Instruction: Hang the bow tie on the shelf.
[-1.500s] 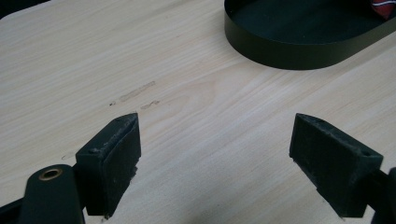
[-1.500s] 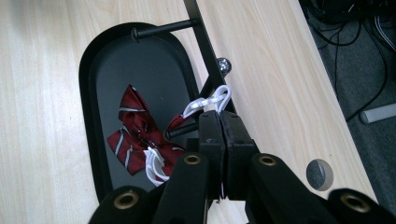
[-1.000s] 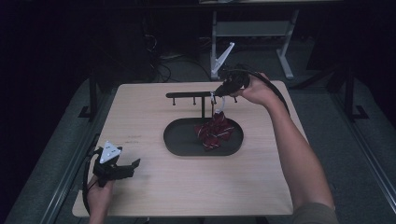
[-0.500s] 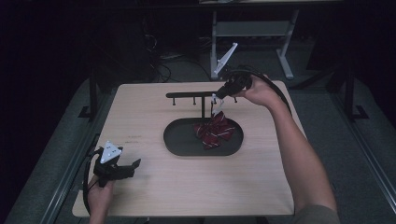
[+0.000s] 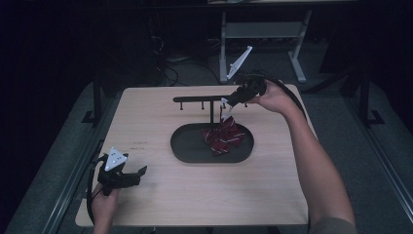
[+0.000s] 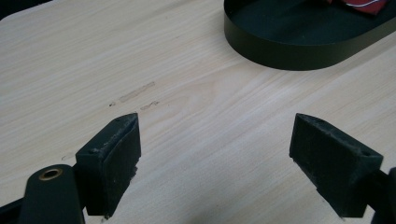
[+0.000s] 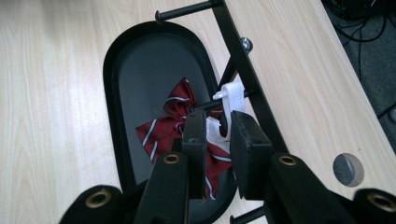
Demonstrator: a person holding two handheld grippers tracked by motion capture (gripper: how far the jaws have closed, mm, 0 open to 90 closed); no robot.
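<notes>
The surface (image 5: pixel 160 204) is a light wood top carrying a black oval tray (image 5: pixel 187 151), whose long axis runs left to right across the high view. A black rack (image 5: pixel 199 99) rises from the tray on a post; its bar is level and parallel to the tray's long axis, with short pegs pointing down. The red striped bow tie (image 5: pixel 225 136) hangs from the rack's right end by its white strap (image 7: pixel 232 95), which is looped over a peg; the strap runs steeply downward, and the bow's lower part rests in the right half of the tray. The right tool (image 7: pixel 218 135) points at the strap from the rack's right end. Its jaws have just been opening: they stand a little apart with the white strap between them, and the pads no longer press it as they did a second ago. The bow sits slightly lower in the tray than before. The left tool (image 6: pixel 217 154) rests near the surface's front left corner, jaws wide apart over bare wood, unchanged in place.
</notes>
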